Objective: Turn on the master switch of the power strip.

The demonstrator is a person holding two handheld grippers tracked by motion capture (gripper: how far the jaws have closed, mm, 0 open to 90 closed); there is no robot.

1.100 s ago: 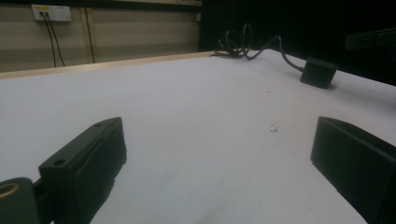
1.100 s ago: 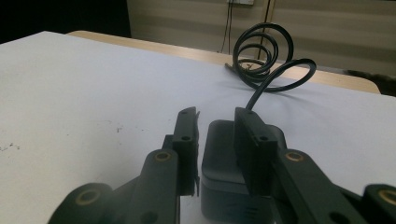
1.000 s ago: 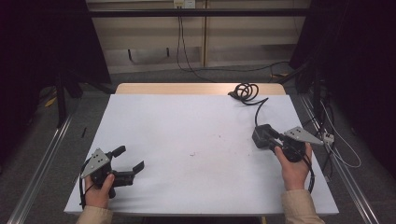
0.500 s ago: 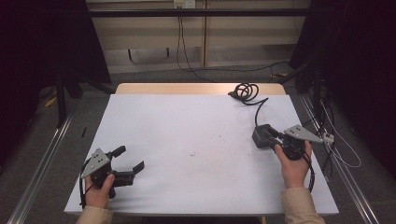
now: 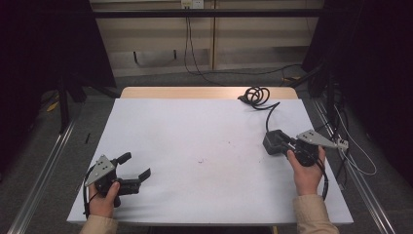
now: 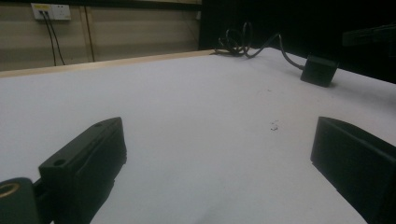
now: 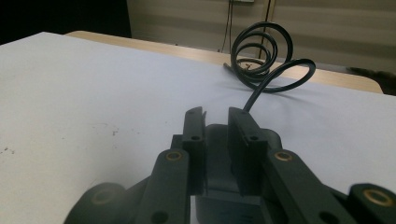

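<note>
right gripper [image 5: 278,144], held in the person's right hand [image 5: 306,171] near the table's right edge, has its two black jaws drawn close together on a dark power adapter [image 5: 272,142] that rests on the white tabletop [image 5: 204,131]. seen along the right gripper [image 7: 217,126] in its own view, the jaws stand nearly parallel with a narrow gap, and a raised part of the adapter [image 7: 224,196] sits between them; the block's body spreads out beneath and behind the jaws. from the adapter a black cable [image 5: 269,111] runs toward the far side of the table and ends in a loose coil [image 5: 254,95] lying where the white sheet meets the bare wooden edge [image 5: 204,92]. the coil [image 7: 261,49] stands up in several loops in the right gripper view.

left gripper [image 5: 134,168], held in the left hand [image 5: 103,202] near the table's front left corner, is well apart from the adapter, its jaws spread wide with nothing between them. in the left gripper view the adapter [image 6: 319,71] shows far off across the sheet, with the coil [image 6: 238,42] beyond it. a few small dark specks [image 5: 200,160] mark the sheet near its middle.
</note>
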